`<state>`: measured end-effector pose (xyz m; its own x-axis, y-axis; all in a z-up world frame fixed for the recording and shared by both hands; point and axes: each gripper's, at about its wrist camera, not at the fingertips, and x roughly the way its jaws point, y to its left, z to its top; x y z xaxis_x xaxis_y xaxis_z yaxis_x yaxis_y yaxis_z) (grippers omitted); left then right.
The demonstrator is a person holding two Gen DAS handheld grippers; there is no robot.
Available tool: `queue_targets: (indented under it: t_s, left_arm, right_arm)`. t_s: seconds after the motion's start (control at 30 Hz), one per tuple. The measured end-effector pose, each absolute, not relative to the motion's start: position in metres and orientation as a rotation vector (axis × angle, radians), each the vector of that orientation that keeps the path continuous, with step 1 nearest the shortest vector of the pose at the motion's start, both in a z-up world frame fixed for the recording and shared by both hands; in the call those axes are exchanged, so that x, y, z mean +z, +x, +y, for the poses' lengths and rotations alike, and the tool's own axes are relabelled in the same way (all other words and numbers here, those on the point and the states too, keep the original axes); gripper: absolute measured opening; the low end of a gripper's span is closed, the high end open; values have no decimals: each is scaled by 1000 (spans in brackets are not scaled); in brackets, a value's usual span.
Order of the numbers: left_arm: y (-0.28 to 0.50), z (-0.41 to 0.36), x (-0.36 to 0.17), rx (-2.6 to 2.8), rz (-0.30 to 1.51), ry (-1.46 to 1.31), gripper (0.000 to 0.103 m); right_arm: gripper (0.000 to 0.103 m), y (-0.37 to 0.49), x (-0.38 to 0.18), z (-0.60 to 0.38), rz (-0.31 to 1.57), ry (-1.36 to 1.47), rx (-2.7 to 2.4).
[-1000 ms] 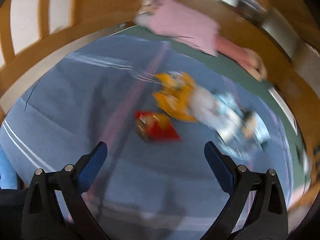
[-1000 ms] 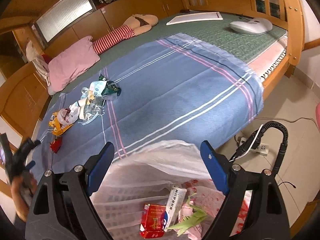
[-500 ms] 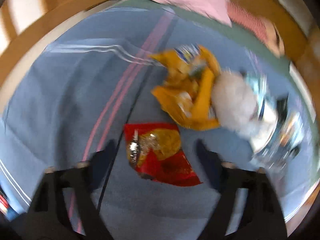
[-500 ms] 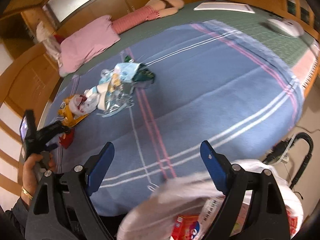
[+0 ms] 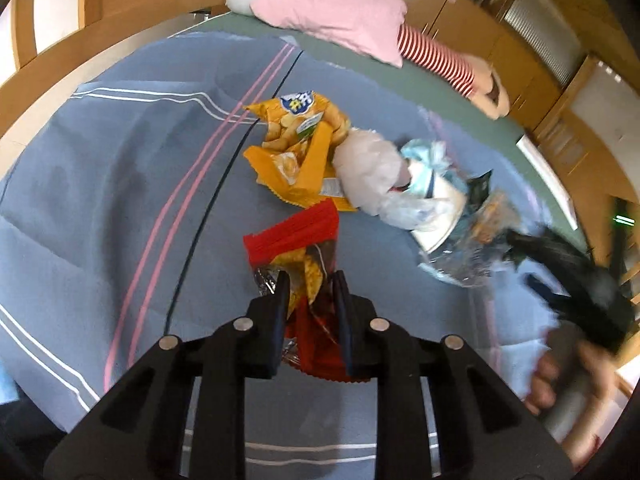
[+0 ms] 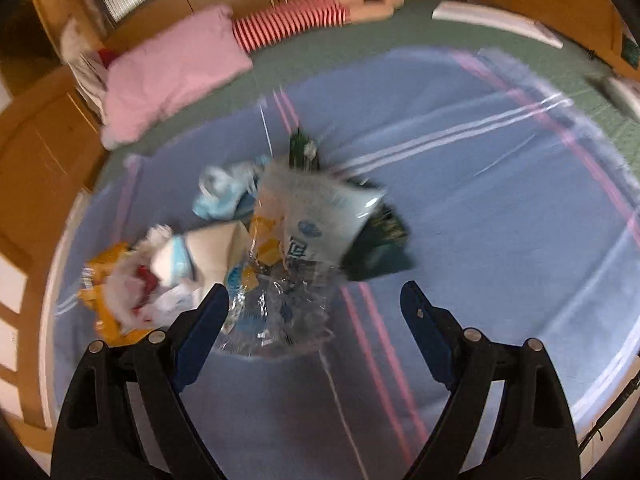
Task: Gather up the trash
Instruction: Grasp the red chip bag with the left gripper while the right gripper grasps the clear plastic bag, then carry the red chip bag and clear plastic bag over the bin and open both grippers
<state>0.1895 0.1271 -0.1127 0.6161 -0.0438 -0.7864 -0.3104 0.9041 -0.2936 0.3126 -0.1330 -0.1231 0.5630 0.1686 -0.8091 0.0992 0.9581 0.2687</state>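
Note:
My left gripper (image 5: 310, 286) is shut on a red snack wrapper (image 5: 296, 232) lying on the blue bedspread (image 5: 120, 184). Just beyond it lie a yellow chip bag (image 5: 298, 148), a crumpled white bag (image 5: 370, 172) and pale blue and clear wrappers (image 5: 436, 192). My right gripper (image 6: 314, 300) is open, low over the same pile, with a clear plastic wrapper (image 6: 280, 304) between its fingers and a white-and-blue bag (image 6: 320, 216) and a dark green wrapper (image 6: 380, 248) just ahead. The right gripper also shows blurred in the left wrist view (image 5: 568, 276).
A pink pillow (image 6: 172, 72) and a red-striped doll (image 6: 292, 24) lie at the head of the bed on a green mat (image 6: 400, 36). A wooden bed frame (image 6: 36, 152) runs along the left. A white flat object (image 6: 496, 24) lies far right.
My left gripper dropped onto the red wrapper and closed on it. My right gripper swung from the trash bag by the floor up over the bed to the wrapper pile.

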Motion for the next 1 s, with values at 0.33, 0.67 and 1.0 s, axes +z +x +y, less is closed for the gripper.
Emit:
queue_targets:
  t_s: [0.33, 0.67, 1.0]
  left_arm:
    - [196, 94, -100, 201, 841, -281, 23]
    - [174, 68, -93, 209, 784, -159, 23]
    - [138, 24, -83, 146, 686, 15, 23]
  right_arm:
    - [22, 299, -141, -110, 1010, 174, 56]
    - [22, 203, -98, -131, 912, 167, 166]
    - [21, 120, -61, -166, 802, 117, 166]
